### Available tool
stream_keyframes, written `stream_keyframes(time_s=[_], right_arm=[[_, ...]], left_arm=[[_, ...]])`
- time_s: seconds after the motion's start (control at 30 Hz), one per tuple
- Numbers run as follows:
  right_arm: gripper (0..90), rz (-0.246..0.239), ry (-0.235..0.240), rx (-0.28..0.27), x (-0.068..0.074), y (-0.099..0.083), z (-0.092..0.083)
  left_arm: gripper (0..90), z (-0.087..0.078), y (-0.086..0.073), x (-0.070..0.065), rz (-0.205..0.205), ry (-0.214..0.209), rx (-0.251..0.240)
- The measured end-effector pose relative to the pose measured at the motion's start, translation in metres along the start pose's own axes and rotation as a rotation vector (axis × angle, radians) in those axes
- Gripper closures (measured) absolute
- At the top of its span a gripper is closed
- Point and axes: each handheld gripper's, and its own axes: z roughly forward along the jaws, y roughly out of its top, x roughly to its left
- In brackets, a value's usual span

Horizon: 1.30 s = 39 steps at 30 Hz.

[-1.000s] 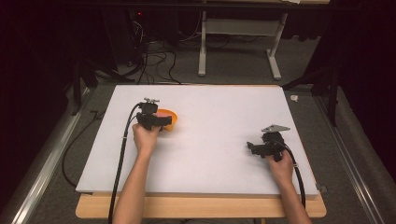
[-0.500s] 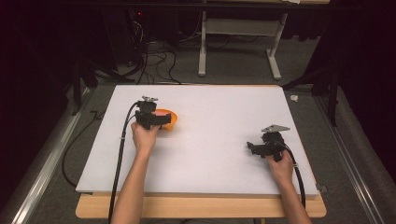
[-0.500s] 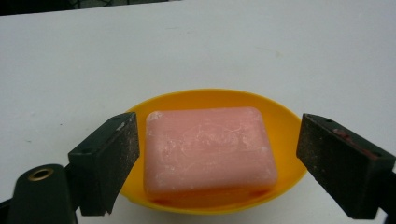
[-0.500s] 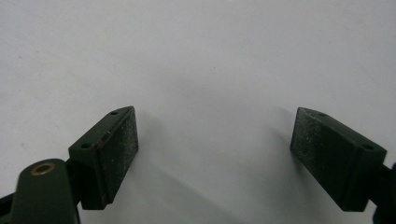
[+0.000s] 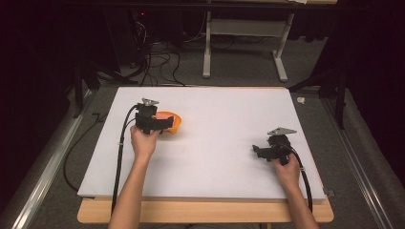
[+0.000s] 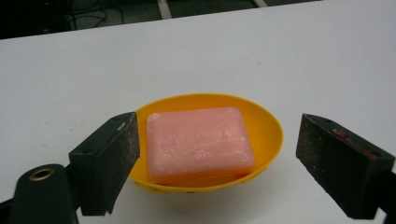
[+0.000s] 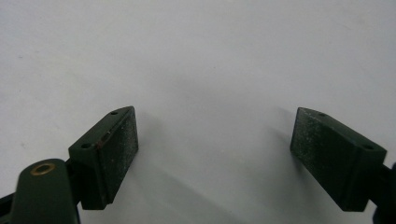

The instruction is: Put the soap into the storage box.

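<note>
Reached for the pink soap (image 6: 200, 143), lying flat in the orange dish (image 6: 268, 128) at about ten o'clock on the white surface (image 5: 224, 114). Left gripper (image 5: 165, 125) spread wide around the dish, not yet touching. Right gripper (image 5: 257, 150) parked at four o'clock, also spread, empty. Probably next: lower, close on the soap.

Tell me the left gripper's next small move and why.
Probably ease the left gripper forward and down, then close on the pink soap bar. Its jaws stand wide open either side of the yellow soap dish, with the bar between them and nothing gripped. The right gripper is open over bare table.
</note>
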Motion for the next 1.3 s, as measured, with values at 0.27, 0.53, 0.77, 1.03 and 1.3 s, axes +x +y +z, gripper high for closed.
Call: stream_keyframes(time_s=[0.27,0.53,0.77,1.03,1.3], right_arm=[[15.6,0.002,0.001,0.001,0.000,0.000,0.000],[15.6,0.002,0.000,0.000,0.000,0.000,0.000],[15.6,0.000,0.000,0.000,0.000,0.000,0.000],[15.6,0.000,0.000,0.000,0.000,0.000,0.000],[15.6,0.000,0.000,0.000,0.000,0.000,0.000]], left_arm=[[14.7,-0.015,-0.002,0.000,0.003,-0.007,-0.029],[14.7,-0.029,-0.005,0.000,0.013,-0.009,-0.048],[14.8,-0.042,-0.010,0.000,0.008,-0.026,-0.071],[14.9,-0.054,-0.015,0.004,-0.003,-0.033,-0.090],[14.9,-0.062,-0.021,0.006,-0.007,-0.039,-0.101]])
